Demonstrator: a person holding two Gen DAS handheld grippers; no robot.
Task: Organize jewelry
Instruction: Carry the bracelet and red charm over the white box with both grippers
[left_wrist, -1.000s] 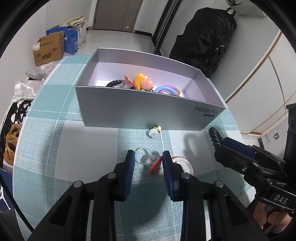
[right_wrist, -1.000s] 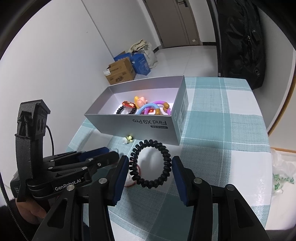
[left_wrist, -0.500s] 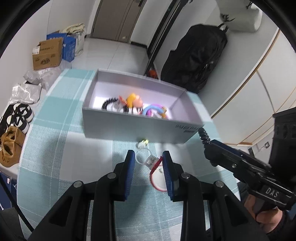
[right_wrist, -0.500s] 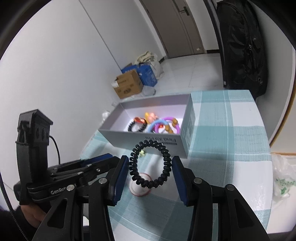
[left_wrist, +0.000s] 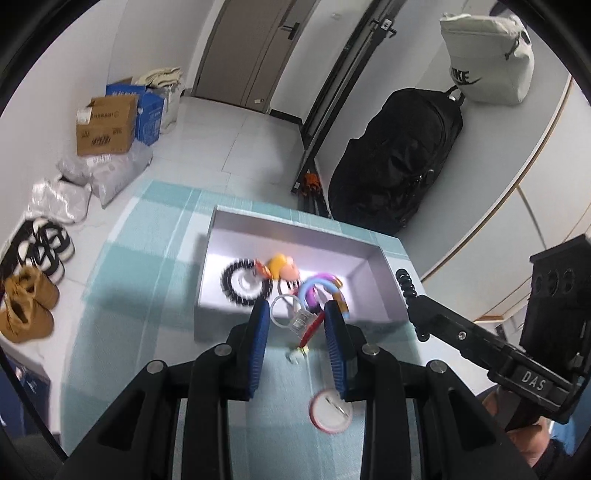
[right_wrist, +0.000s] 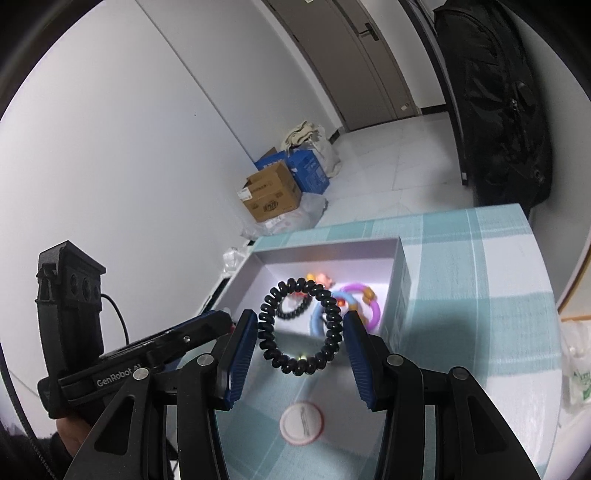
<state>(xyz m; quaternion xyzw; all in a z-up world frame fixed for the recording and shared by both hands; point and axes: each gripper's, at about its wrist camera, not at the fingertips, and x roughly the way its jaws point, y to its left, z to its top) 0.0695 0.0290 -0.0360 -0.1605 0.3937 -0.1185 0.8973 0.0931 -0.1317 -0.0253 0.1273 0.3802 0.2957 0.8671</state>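
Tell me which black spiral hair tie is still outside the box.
The one stretched between the right gripper's pads, black spiral hair tie; the other lies inside the grey box.

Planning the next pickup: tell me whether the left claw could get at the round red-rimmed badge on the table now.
Probably not: the left claw already holds a clear ring. The badge itself lies uncovered.
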